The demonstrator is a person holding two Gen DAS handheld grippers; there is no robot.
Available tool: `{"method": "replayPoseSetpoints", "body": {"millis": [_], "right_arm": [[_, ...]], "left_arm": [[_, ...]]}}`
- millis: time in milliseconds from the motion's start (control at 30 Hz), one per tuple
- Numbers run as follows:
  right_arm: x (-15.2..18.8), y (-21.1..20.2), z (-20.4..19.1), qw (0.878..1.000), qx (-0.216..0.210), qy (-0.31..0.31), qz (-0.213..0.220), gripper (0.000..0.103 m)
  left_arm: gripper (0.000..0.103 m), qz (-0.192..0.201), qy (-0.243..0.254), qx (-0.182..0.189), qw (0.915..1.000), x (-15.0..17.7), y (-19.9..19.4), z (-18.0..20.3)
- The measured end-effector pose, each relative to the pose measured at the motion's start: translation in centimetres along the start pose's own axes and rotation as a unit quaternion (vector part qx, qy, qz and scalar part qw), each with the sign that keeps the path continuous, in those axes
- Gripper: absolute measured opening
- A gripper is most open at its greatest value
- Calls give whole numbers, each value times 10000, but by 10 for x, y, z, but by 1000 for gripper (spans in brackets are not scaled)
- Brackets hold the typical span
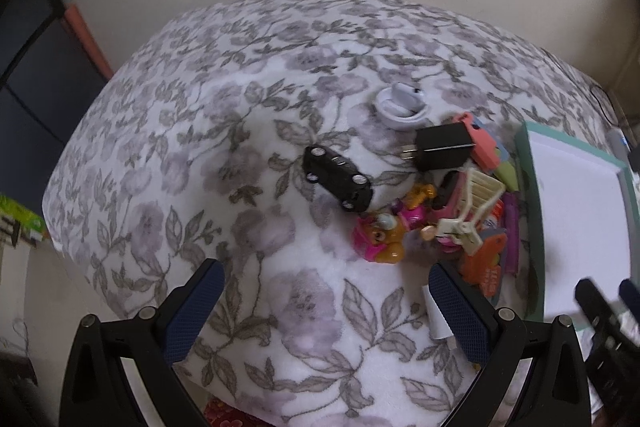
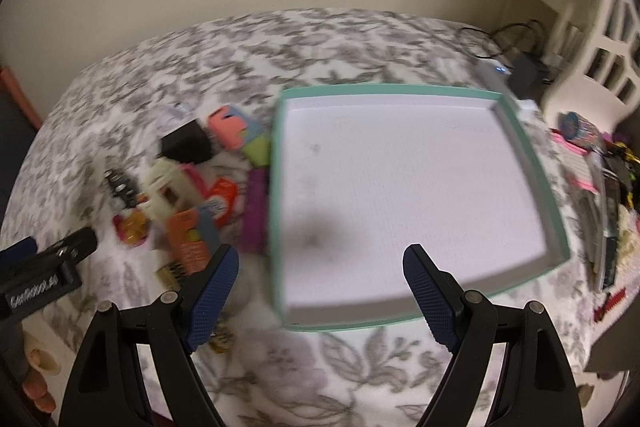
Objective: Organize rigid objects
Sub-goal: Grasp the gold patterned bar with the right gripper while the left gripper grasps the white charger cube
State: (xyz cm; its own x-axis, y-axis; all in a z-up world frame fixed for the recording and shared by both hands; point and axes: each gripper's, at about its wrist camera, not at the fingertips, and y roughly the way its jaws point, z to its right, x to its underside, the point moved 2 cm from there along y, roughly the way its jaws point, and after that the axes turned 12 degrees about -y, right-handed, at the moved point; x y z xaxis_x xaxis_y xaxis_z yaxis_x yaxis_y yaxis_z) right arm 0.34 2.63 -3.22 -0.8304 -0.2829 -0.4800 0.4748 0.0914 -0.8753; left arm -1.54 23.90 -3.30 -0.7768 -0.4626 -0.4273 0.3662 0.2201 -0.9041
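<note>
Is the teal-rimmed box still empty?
Empty: the teal-rimmed box shows only its bare white floor and a shadow; the toys lie beside it on the blanket.

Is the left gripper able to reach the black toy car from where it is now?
Probably yes. The left gripper is open, and only bare floral blanket lies between it and the black toy car, which sits apart from the pile's left edge.

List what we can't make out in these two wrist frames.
- Toy pile, right wrist view: motion blur, single pieces hard to tell.
- White item, left wrist view: partly behind a finger of the left gripper.
- Tray, left wrist view: far side cut off by the frame edge.
- Clutter right of the tray, right wrist view: blurred, near the edge.
- Right gripper: open, nothing between the fingers.
</note>
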Motion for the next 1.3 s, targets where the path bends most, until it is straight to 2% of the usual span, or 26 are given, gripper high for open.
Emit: {"method": "replayPoseSetpoints", "body": {"millis": [233,367,533,633,733,833,933,1033,1167,1300], "right_arm": [[5,24,-47,9961,-595,-534,-381,85],[14,35,-56,9924,-734,-698,-692,82],[19,34,-61,9910,-733,-850,-723,80],[18,28,-55,9914,-803,-744,-714,71],[14,23,-53,9915,-928,-679,-606,69],[12,25,-66,9895,-1006,-876,-565,66],[14,33,-76,9867,-964,-1109,-690,56],[17,43,-73,9857,-1056,-1019,-825,50],[15,41,-66,9870,-1094,-895,-768,37],[18,48,-68,9854,-1128,-915,-893,37]], "left_arm": [[103,-506,-517,64,9974,-1,21,-15],[103,-814,-732,176,9938,-2,33,-19],[103,-1004,-846,305,9909,2,39,-17],[103,-1063,-870,414,9897,2,40,-13],[102,-1102,-907,500,9885,0,41,-13],[102,-1111,-887,549,9883,0,42,-11],[100,-1130,-855,601,9881,0,43,-8],[97,-1192,-833,672,9871,0,44,-6],[90,-1252,-773,781,9860,3,45,0],[89,-1284,-729,1006,9839,4,42,9]]}}
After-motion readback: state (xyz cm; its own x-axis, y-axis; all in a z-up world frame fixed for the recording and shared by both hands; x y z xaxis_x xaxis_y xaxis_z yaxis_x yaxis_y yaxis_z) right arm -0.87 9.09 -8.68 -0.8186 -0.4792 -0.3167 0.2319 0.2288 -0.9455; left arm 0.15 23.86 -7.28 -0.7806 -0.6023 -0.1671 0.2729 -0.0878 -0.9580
